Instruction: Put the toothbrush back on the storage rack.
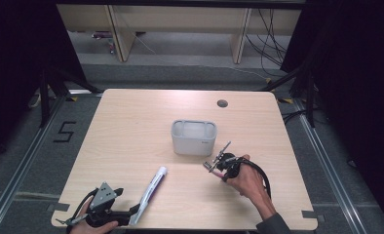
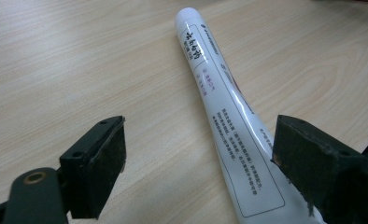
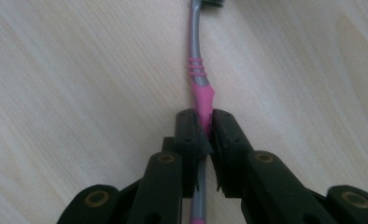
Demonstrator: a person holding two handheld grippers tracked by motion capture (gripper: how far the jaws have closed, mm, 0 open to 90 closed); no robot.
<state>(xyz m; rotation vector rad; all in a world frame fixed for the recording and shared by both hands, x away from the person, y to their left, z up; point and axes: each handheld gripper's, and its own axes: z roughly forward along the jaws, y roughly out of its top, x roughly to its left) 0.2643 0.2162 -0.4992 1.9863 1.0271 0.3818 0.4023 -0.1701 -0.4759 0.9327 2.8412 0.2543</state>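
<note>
My right fingers are clamped on a toothbrush, pinching its pink and grey handle from both sides partway along; in the right gripper view the handle runs straight away from me over the pale wood of the bench, with the dark bristle head at the far end. From the high view my right hand sits at the right of the bench, the toothbrush pointing up and away toward a grey tub that stands near the middle of the bench, just beyond the brush tip. I cannot tell whether the brush rests on the wood or hangs just above it.

My left fingers stand wide open and grip nothing. Between them lies a white toothpaste tube, flat on the bench, its crimped end close to my right-hand pad and its cap end pointing away from me. My other pad is well clear of it. In the high view my left hand is at the near left edge of the bench, with the tube slanting away from it toward the tub.
</note>
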